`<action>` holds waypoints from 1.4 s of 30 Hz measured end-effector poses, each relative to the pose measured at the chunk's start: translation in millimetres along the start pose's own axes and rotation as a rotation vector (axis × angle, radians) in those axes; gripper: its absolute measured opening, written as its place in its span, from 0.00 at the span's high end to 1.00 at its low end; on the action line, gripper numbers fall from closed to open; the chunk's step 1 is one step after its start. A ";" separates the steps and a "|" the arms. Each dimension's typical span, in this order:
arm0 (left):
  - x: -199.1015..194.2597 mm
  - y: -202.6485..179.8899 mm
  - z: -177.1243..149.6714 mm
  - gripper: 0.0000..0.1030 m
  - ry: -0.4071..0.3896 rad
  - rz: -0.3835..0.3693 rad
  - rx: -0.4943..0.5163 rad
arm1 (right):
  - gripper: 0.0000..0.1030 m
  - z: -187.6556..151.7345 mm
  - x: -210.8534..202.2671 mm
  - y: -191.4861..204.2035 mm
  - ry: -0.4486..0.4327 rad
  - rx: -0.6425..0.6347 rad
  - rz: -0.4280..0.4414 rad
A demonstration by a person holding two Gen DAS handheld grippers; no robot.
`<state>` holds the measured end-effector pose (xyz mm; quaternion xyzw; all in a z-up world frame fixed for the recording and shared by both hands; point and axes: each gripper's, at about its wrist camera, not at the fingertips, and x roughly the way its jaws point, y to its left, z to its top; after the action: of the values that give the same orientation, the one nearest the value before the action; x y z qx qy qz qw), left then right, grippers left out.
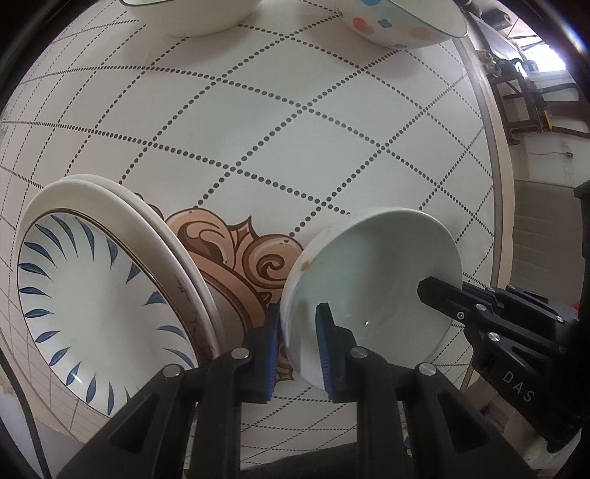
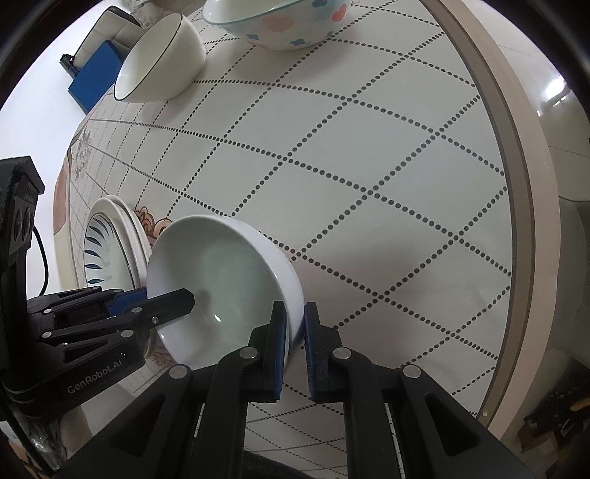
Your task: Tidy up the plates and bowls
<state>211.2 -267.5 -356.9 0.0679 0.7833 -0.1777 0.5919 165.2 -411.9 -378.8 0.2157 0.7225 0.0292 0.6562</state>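
1. Ceramic plates point(image 1: 99, 294), two of them stacked, sit at the far left on the table point(image 1: 295, 147); the upper one carries a blue leaf pattern, and the stack lies just beside the plain bowl's left wall.
2. Next comes the left gripper point(image 1: 297, 350), its fingers point(image 1: 271, 350) pinched nearly shut on the left rim of the plain white bowl point(image 1: 372, 280), one inside the wall and one outside.
3. That bowl is the piece in hand, held between both tools above the patterned table, near its front edge and tilted.
4. On the bowl's right rim the right gripper point(image 2: 295, 342) does likewise, fingers point(image 2: 278, 342) clamped close across the wall.
5. Glazed ware like this looks stiff, slick and breakable, so the rim is the sensible hold; two opposite grips should keep it from swinging.
6. Farther back stand a dark-rimmed white bowl point(image 2: 158, 59) and, to its right, a spotted bowl point(image 2: 280, 25).
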 end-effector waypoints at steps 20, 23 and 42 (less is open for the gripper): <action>-68.0 15.1 0.1 0.82 -0.117 -0.008 -0.042 | 0.88 8.9 -20.9 -7.8 0.019 0.023 0.038; -98.3 25.3 13.4 0.77 -0.184 -0.015 -0.064 | 0.73 19.6 -44.6 -0.5 -0.005 -0.007 0.029; -121.9 116.4 151.9 0.71 -0.252 -0.023 -0.278 | 0.31 217.5 -117.4 124.4 -0.224 -0.323 -0.033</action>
<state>420.6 -201.3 -299.9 -0.0464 0.7206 -0.0814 0.6870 413.6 -392.8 -258.4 0.0976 0.6346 0.1097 0.7588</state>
